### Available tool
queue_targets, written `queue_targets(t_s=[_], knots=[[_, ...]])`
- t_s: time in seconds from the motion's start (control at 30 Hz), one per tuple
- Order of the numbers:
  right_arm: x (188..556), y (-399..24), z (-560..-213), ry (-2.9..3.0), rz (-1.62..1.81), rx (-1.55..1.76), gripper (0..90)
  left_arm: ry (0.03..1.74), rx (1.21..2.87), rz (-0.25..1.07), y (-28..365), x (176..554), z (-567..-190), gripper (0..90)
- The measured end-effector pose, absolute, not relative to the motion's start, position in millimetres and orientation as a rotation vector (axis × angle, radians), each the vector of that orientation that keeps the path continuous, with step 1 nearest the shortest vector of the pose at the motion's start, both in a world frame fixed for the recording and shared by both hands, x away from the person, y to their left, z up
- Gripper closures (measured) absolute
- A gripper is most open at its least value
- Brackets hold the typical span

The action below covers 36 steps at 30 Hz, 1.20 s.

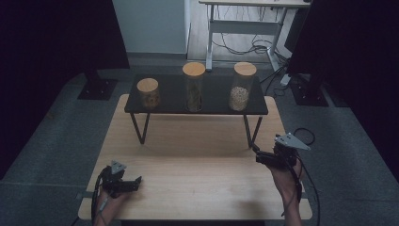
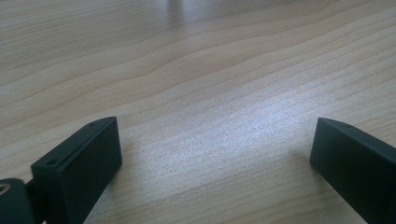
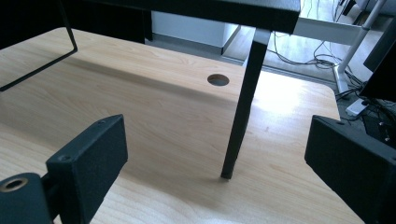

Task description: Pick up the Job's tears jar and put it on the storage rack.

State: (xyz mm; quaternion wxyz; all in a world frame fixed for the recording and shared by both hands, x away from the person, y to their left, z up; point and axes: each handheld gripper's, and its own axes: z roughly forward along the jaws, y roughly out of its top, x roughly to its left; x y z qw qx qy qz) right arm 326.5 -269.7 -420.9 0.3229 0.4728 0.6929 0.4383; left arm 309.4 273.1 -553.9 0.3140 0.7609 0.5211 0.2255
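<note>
Three glass jars with wooden lids stand on a low black shelf: a short jar at the left, a tall jar in the middle and another jar at the right. My left gripper lies low over the wooden table near the front left corner, open, and bare wood shows between its jaws. My right gripper hovers at the table's right edge, open and empty. It faces the shelf's front right leg from a short distance.
The shelf stands on thin black wire legs, with open space beneath. A round cable hole sits in the table behind the right leg. Beyond the table are a white desk frame, floor cables and black stand bases.
</note>
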Motion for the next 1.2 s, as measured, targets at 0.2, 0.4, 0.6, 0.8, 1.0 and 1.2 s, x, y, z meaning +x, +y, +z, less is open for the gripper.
queue_targets(t_s=[0.2, 0.4, 0.6, 0.8, 1.0, 1.2], knots=[[321, -273, -426, 1.817, 1.149, 1.247, 5.4, 1.374, 2.006, 0.594, 273, 309, -554, 1.7], [316, -275, -430, 1.817, 1.144, 1.247, 5.5, 1.376, 2.000, 0.595, 273, 309, -554, 1.7], [311, -278, -435, 1.817, 1.142, 1.257, 5.7, 1.376, 2.002, 0.595, 273, 309, -554, 1.7], [307, -281, -439, 1.811, 1.142, 1.269, 5.7, 1.377, 2.003, 0.594, 273, 309, -554, 1.7], [305, -284, -444, 1.809, 1.144, 1.289, 5.9, 1.377, 2.003, 0.595, 273, 309, -554, 1.7], [303, -284, -449, 1.804, 1.145, 1.300, 6.0, 1.377, 2.003, 0.595, 273, 309, -554, 1.7]])
